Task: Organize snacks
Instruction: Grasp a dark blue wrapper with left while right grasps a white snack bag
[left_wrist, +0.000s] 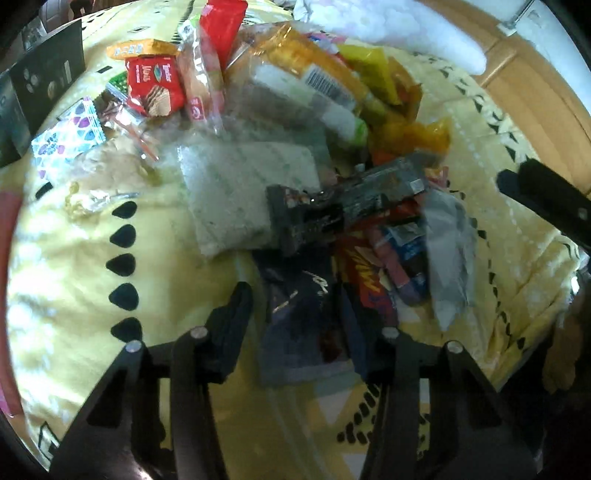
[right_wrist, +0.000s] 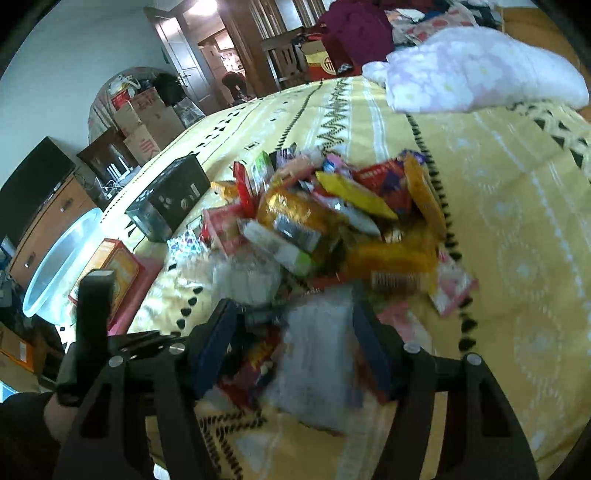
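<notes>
On the yellow patterned bedspread (right_wrist: 498, 221), crinkly snacks (right_wrist: 332, 214) are heaped; a dark packet (left_wrist: 299, 325) is pinched by the left claw (left_wrist: 299, 314), a clear packet (right_wrist: 317, 354) by the right claw (right_wrist: 295, 332).

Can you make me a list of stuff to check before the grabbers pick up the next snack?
1. Left gripper over a snack: ok, a dark packet lies between its fingers.
2. Left grip closed on it: cannot tell, too blurry.
3. Right gripper has something: ok, a pale clear packet sits between its fingers.
4. Place to put snacks: ok, a clear tub sits at the bed's edge.
5. Pile tidy: not ok, packets overlap.
6. Sharp view: not ok, both pictures are blurred.
</notes>
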